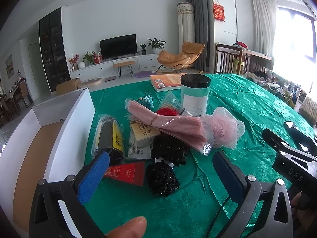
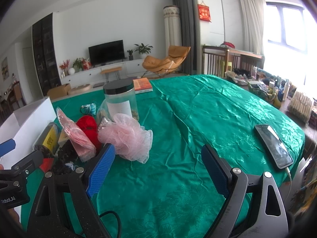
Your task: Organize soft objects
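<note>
— Nearest the left lens, what do you see?

— Fingertip of the person (image 1: 128, 226) at the bottom edge, then the left gripper (image 1: 160, 176) with its blue pads spread wide, grasping nothing. It hovers low over the green tablecloth (image 1: 247, 107), angled toward the pile.

— And between the fingers?

— Black beaded lace bundle (image 1: 165, 164) lies just ahead, with a red packet (image 1: 126, 172) touching its left side under the left pad (image 1: 93, 178).

— What crowds the pile?

— Behind the lace, a banded pink packet stack (image 1: 170, 125) lies across a yellow-and-white box (image 1: 144, 133). Its right end meets the pink mesh bath pouf (image 1: 223, 127). A bagged black-and-yellow roll (image 1: 109, 134) lies beside the white cardboard box (image 1: 69, 123), which stands open at the left of the pile. Farther back there is red yarn (image 1: 168, 112), a small blue-patterned pouch (image 1: 147, 101), a black-lidded jar (image 1: 195, 95) and an orange book (image 1: 168, 81).

— The right side?

— Right gripper (image 2: 158, 170) is likewise released, jaws wide, held low over bare cloth. The pouf sits just past its left pad (image 2: 102, 170), apart from it. A smartphone (image 2: 274, 145) with a cable plugged in lies well off to the right, near the table edge.

— Can each gripper see the other?

— Yes; each shows at the other's frame edge.
</note>
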A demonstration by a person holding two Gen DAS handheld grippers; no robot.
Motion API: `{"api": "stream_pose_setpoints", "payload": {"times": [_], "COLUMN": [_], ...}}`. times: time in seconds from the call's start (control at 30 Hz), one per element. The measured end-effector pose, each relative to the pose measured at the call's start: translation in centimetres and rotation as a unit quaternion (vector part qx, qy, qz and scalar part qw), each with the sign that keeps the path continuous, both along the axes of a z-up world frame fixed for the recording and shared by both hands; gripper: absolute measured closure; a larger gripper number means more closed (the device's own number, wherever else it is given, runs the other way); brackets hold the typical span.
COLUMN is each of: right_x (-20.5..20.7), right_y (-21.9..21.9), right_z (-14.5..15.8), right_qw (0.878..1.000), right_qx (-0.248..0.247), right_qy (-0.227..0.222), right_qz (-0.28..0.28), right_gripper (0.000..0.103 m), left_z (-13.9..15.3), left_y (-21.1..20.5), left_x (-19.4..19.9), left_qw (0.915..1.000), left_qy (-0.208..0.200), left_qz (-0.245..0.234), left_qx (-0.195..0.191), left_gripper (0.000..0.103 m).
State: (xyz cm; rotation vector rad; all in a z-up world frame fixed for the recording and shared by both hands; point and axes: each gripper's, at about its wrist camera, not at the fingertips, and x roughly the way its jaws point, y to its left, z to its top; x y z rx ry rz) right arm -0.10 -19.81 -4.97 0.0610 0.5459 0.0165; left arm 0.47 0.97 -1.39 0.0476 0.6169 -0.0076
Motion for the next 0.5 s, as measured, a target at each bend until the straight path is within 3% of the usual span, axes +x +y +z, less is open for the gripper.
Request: {"api": "stream_pose_setpoints", "payload": {"times": [0.5], "right_x": [0.02], "right_y": [0.04], "right_z": [0.0], "right_qw": [1.0], "right_qx": [-0.001], "right_qy": [0.001], "right_qz": [0.001], "right_gripper": [0.012], "left_z": [-0.64], "left_y": [0.05], "left_x": [-0.11], "left_qw": [1.0], "left_qy": [0.008], "left_qz": [0.0], "left_qx": [0.004], "left_gripper": [0.0]}}
